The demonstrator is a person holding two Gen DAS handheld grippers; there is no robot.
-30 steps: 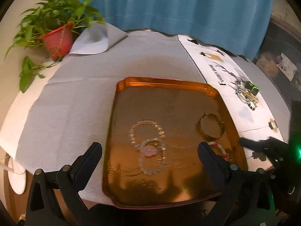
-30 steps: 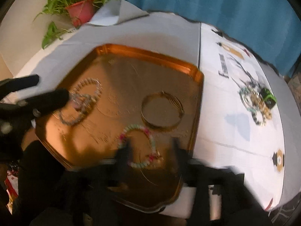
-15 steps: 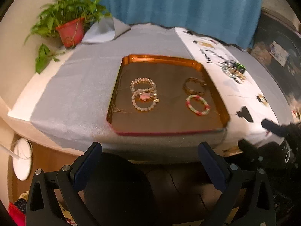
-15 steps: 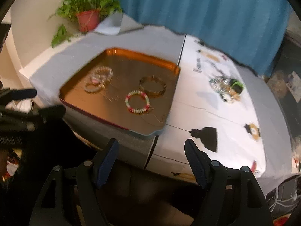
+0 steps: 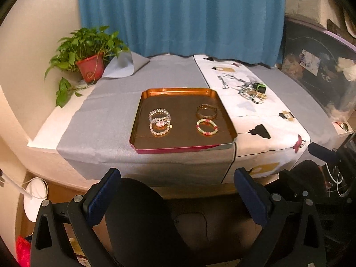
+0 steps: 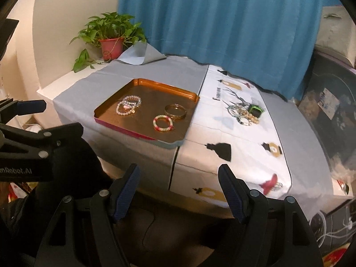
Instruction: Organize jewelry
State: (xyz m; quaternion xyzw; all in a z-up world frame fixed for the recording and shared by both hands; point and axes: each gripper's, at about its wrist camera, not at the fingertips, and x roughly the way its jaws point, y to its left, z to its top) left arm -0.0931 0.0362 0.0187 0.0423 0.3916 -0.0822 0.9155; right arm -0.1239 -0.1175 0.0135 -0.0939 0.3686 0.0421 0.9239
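Jewelry's mostly sorted: on the copper-coloured metal tray [image 5: 142,122] the pale beaded bracelets [image 5: 159,122] sit at 9 o'clock, the gold bangle [image 5: 206,110] and red-green beaded bracelet [image 5: 207,127] at 3, pairs kept well apart. A tangled leftover jewelry pile [image 6: 244,112] waits on the white printed cloth [image 6: 233,138]. My left gripper [image 5: 178,197] and right gripper [image 6: 181,192] hang spread and empty. A second ago both were right over the tray; now they're pulled well back.
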